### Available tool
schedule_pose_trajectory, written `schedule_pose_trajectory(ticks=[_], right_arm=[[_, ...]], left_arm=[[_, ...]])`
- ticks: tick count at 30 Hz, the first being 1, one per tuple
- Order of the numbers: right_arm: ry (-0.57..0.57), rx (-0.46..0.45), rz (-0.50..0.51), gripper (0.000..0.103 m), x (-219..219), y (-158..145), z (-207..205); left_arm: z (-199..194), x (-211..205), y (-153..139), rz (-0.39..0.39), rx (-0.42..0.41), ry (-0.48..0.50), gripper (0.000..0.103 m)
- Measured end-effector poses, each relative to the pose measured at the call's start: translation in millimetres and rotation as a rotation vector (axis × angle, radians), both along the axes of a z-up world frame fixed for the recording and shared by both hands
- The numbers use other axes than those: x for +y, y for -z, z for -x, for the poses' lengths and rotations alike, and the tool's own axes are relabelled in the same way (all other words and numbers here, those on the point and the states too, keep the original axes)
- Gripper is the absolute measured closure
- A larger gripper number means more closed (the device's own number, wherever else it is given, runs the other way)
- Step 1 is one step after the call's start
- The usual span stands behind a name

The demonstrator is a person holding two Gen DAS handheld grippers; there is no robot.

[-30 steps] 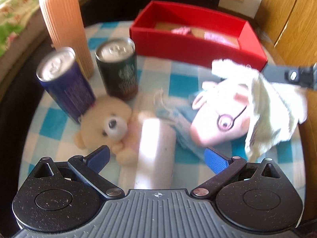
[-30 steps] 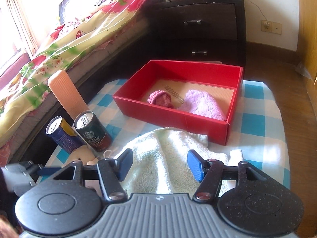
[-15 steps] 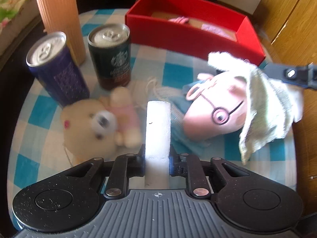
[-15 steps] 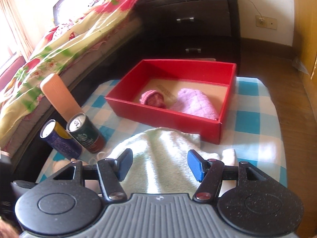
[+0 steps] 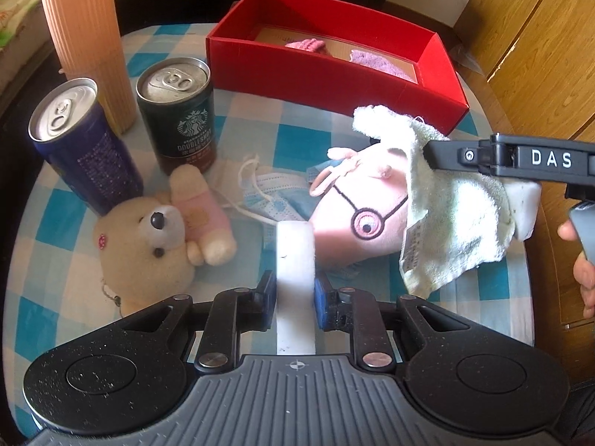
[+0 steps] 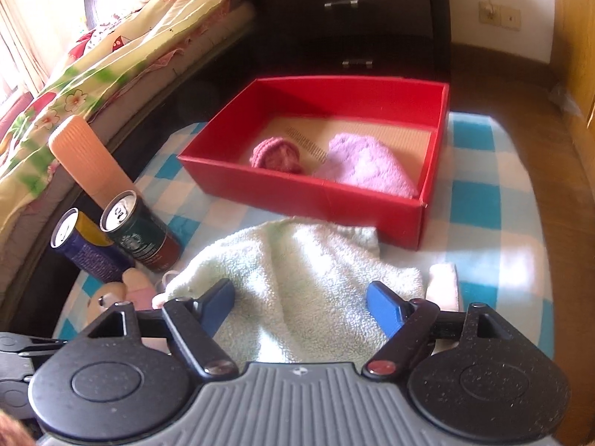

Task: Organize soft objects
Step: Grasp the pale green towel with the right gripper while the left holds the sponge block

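Note:
My left gripper (image 5: 295, 297) is shut on an upright white foam block (image 5: 295, 249) near the front of the table. A beige teddy bear (image 5: 148, 245) lies to its left. To its right lies a pink pig plush (image 5: 364, 219), with a pale green towel (image 5: 446, 223) draped over its back end. My right gripper (image 6: 301, 304) hovers over that towel (image 6: 308, 290); its jaws are opening and the towel lies loose between the blue pads. The red box (image 6: 297, 189) behind holds a pink knit piece (image 6: 275, 154) and a lilac one (image 6: 368, 167).
A dark green can (image 5: 178, 115), a blue can (image 5: 78, 141) and a ribbed peach bottle (image 5: 89, 37) stand at the table's left. A blue face mask (image 5: 275, 193) lies between the bear and the pig. A bed (image 6: 93, 59) and a dark dresser (image 6: 353, 18) border the table.
My left gripper went from wide open to shut on the white block. The right gripper's jaws have spread wider over the towel and it has dropped slightly.

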State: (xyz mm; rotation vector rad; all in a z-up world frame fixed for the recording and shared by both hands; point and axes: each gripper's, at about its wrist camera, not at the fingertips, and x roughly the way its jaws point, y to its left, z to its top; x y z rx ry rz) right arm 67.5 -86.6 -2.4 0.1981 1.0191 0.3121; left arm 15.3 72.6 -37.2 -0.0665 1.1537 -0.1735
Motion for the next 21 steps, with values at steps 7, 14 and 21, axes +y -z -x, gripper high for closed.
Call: schedule_pose_trajectory(ticks=[7,14,21], right_arm=[[-0.028,0.009,-0.010,0.086,-3,-6,5],[-0.097,-0.003,-0.037,0.103,-2,-15,16],[-0.042,-0.061,-0.008,0.065,-11,-21,13]], left_arm=[[1,-7,0,-0.015,0.002,0.029,0.074],[1,-15,27,-0.040,0.093,0.034,0.047],[-3,-19,40,-0.086,0.112,0.030,0.029]])
